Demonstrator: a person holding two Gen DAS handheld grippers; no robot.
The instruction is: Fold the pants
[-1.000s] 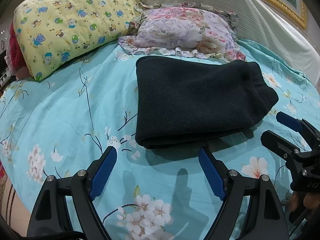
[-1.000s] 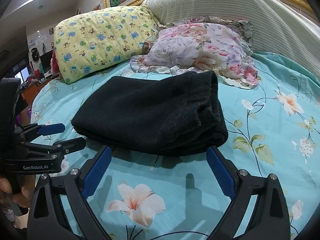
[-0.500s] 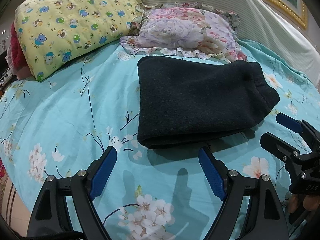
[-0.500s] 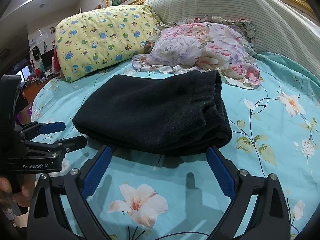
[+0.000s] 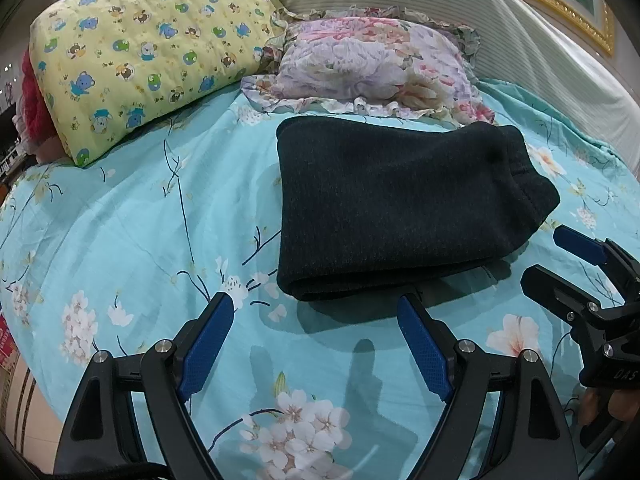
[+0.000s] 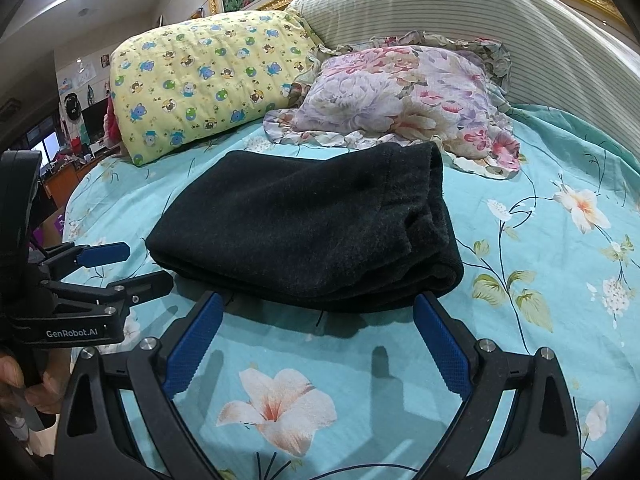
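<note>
The dark pants [image 5: 392, 204] lie folded into a flat thick rectangle on the turquoise flowered bedsheet [image 5: 140, 232]; they also show in the right wrist view [image 6: 320, 224]. My left gripper [image 5: 314, 312] is open and empty, just in front of the pants' near folded edge. My right gripper [image 6: 320, 308] is open and empty, also just short of the near edge. Each gripper shows in the other's view: the right one at the right edge [image 5: 560, 256], the left one at the left edge [image 6: 132, 264]. Neither touches the pants.
A yellow bear-print pillow [image 5: 144, 52] and a pink floral pillow [image 5: 372, 68] lie behind the pants. A striped cushion [image 5: 460, 16] leans on the gold-framed headboard. The bed's edge drops off at lower left [image 5: 16, 380]. Room clutter [image 6: 72, 120] stands far left.
Both grippers have drawn back and drifted slightly, so the pants sit a touch farther right in the views. The pants lie still; both stay open.
</note>
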